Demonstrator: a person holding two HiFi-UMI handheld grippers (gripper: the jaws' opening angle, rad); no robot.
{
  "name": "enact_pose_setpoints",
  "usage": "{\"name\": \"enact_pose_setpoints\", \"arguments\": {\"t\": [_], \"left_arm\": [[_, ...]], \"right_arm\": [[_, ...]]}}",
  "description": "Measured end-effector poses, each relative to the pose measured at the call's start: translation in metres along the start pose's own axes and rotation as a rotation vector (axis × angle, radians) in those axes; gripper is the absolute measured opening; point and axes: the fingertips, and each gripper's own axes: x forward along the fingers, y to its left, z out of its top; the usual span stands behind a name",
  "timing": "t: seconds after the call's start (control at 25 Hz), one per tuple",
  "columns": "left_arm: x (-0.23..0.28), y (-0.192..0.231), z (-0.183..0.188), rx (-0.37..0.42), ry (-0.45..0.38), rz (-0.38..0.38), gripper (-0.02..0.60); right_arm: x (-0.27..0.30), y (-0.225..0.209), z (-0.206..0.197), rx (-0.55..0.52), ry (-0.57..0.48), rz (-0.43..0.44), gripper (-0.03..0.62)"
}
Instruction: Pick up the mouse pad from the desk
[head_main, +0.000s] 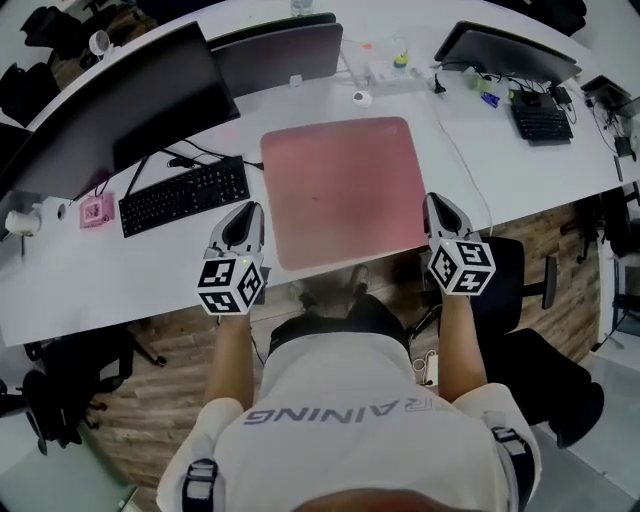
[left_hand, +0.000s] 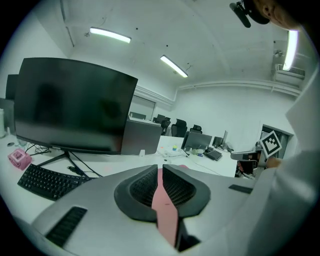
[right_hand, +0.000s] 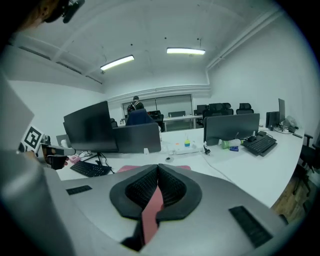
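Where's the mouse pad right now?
Head view: the mouse pad is at the desk's near edge, right of the keyboard, its near sides pinched by the left gripper and right gripper.

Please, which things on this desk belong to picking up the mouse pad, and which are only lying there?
For the job:
- mouse pad
- left gripper and right gripper, both shut with the pink pad between their jaws

Just lying about:
- black keyboard
- monitor
- small pink object
- far keyboard
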Motion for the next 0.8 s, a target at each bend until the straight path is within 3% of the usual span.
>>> {"name": "enact_pose_setpoints", "arguments": {"t": [0.16,0.28,0.36,0.44,0.6,0.8], "left_arm": [[0.019,0.001,-0.015,-0.008,0.040,0.052,0.038],[0.040,0.003,-0.032,-0.015,0.093,0.089,0.049],[0.054,0.004,-0.047,-0.025,0.142,0.106,0.143],[0.065,0.006,-0.063,-0.033,0.191,0.128,0.180],[0.089,0.014,-0.109,-0.066,0.331,0.156,0.328],[0.116,0.019,-0.170,-0.097,0.512,0.197,0.365]], "right_arm": [[0.031,-0.024,-0.023,-0.001,0.096,0.017,0.033],[0.054,-0.045,-0.038,-0.004,0.155,0.023,0.091],[0.069,-0.058,-0.050,-0.011,0.193,0.029,0.123],[0.083,-0.068,-0.066,-0.016,0.239,0.035,0.151],[0.111,-0.086,-0.112,-0.024,0.357,0.037,0.306],[0.137,-0.100,-0.168,-0.045,0.488,0.024,0.375]]}}
